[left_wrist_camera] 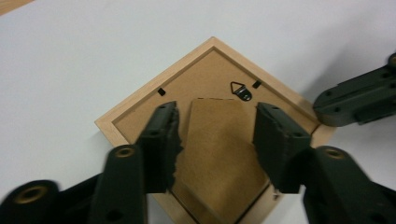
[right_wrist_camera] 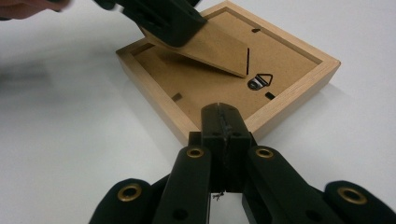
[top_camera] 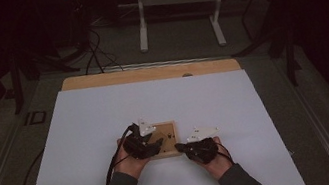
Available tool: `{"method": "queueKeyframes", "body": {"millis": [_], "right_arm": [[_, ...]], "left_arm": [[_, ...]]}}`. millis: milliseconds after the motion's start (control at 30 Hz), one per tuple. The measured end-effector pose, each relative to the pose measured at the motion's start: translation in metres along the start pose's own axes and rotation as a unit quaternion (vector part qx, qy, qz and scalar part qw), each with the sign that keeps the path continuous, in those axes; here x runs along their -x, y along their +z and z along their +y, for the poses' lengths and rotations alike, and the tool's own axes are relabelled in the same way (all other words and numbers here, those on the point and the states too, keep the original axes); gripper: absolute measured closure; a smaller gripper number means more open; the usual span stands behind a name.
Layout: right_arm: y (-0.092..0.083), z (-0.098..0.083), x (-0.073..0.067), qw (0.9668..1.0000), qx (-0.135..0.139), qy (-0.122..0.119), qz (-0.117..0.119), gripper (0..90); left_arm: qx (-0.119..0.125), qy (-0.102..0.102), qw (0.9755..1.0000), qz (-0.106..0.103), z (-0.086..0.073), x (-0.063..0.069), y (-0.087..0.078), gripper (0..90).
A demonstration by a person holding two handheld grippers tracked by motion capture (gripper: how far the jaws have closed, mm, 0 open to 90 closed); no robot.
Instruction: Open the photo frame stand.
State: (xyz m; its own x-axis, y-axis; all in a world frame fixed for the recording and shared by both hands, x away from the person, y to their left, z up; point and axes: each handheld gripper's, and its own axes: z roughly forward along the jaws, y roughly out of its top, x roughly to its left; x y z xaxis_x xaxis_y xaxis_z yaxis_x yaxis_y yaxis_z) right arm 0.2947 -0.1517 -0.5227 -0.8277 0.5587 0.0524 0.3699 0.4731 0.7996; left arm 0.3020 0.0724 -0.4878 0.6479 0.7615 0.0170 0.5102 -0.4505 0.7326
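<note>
Lying face-down near the middle of the white table, a wooden picture frame is presenting its brown backing board upward. The left gripper is reaching over the frame from the left in the high view, its jaws straddling the cardboard easel stand. Its fingers are sitting on either side of the stand; in its own view a narrow gap appears beside each pad, so the jaws are reading as released rather than clamped. In the right gripper view the stand is tilting up off the backing at its near-left end, beneath that gripper. The right gripper is standing with its jaws clenched together on nothing, their tips pressing against the near corner of the frame's rim, apparently bracing it.

The step in hand is judged to be raising or seating the easel stand. Doing it well is calling for:
- keeping the right gripper steady at the corner, so the light frame is not sliding on the smooth table;
- gripping the stand by its long edges, away from the hinge crease;
- swinging it gently about the hinge, since cardboard is creasing easily;
- staying clear of the metal hanger and the small black retaining tabs.
</note>
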Motion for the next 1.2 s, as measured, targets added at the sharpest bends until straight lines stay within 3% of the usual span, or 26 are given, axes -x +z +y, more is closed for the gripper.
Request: {"method": "queueKeyframes", "body": {"millis": [100, 167, 333, 567, 767, 1200], "right_arm": [[0.0, 0.0, 0.0, 1.0, 0.0, -0.001, -0.001, 89.8], [0.0, 0.0, 0.0, 1.0, 0.001, 0.0, 0.0, 89.8], [0.0, 0.0, 0.0, 1.0, 0.002, 0.001, 0.001, 89.8], [0.0, -0.001, 0.0, 1.0, 0.003, 0.001, 0.002, 89.8], [0.0, -0.001, 0.0, 1.0, 0.004, 0.002, 0.001, 89.7], [0.0, -0.001, 0.0, 1.0, 0.005, -0.001, 0.001, 89.6]], "left_arm": [[0.01, -0.015, 0.9998, -0.008, -0.001, -0.002, -0.005, 42.4], [0.008, -0.03, 0.9994, -0.017, -0.003, -0.005, -0.006, 40.3], [0.002, -0.046, 0.9985, -0.029, -0.007, -0.007, -0.006, 37.9], [-0.002, -0.086, 0.9948, -0.055, -0.015, -0.012, -0.003, 33.4], [-0.01, -0.106, 0.9912, -0.079, -0.021, -0.015, 0.002, 33.4], [-0.016, -0.134, 0.9844, -0.112, -0.022, -0.017, 0.01, 43.2]]}}
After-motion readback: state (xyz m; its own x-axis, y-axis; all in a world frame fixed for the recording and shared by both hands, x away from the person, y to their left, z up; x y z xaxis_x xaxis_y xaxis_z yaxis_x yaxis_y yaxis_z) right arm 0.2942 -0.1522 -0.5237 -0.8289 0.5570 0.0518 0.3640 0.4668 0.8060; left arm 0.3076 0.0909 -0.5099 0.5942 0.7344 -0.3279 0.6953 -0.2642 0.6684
